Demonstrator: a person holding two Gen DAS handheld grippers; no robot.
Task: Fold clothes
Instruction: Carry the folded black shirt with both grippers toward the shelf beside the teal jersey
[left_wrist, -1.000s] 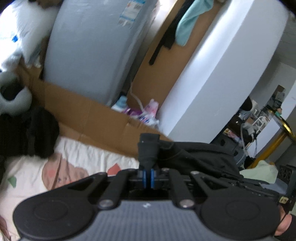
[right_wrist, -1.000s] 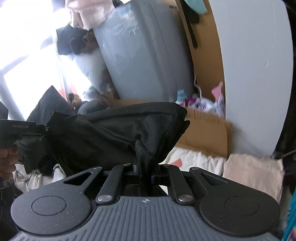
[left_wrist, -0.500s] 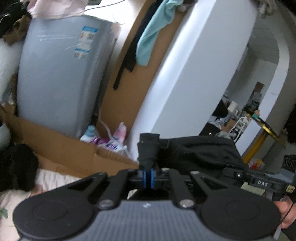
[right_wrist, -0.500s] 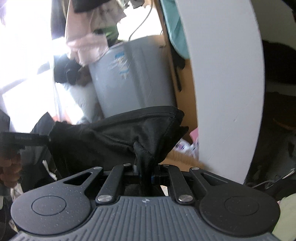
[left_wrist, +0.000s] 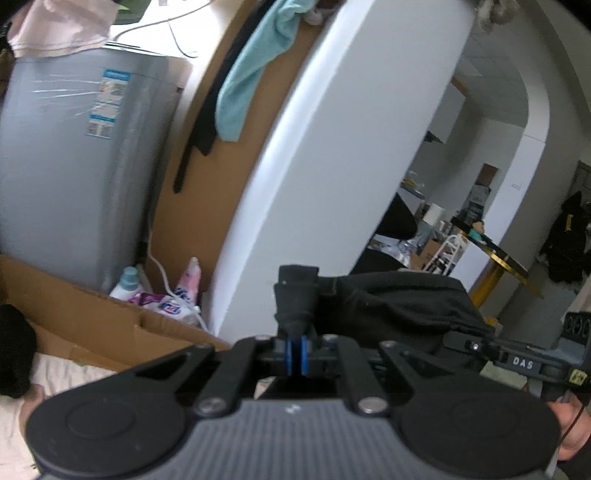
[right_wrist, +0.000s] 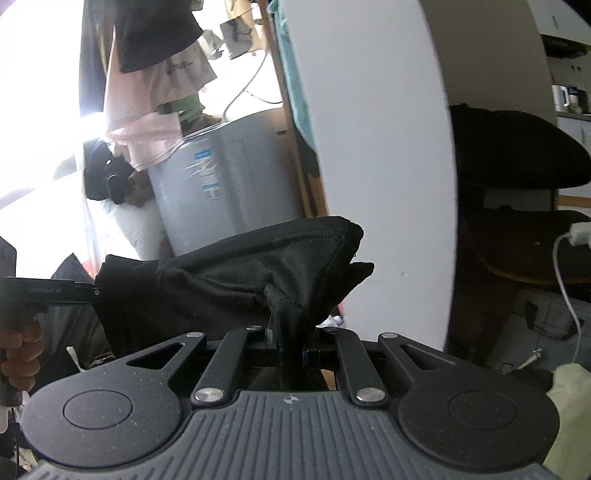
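Black cloth — a garment (right_wrist: 236, 273) — is held in the air between two grippers, stretched along its top edge. In the right wrist view the right gripper (right_wrist: 291, 341) is seen pinching a bunched corner of it, jaws pressed together on the fabric. At the far left of that view the left gripper (right_wrist: 79, 291) grips the other end, with a hand (right_wrist: 20, 350) below it. In the left wrist view the same is shown from the other side: the left gripper's blue pads (left_wrist: 295, 352) are nearly touching, a rolled fold of cloth being squeezed just above them, and the garment runs off to the right towards the other tool.

The garment hangs well above the bedding (left_wrist: 55, 373), which shows only at the lower left. Behind it stand a grey washer (left_wrist: 74, 166), a cardboard box (left_wrist: 92, 314) and a white pillar (left_wrist: 332, 166).

Risks, as judged from this pose: each grip is on a small bunched corner, so a sharp shake or pull could let the fabric slip out — then the garment would drop in a heap. With the cloth crumpled between the grips, it may be laid down creased or twisted. Little of the laying surface is in view, so the landing spot cannot be checked.
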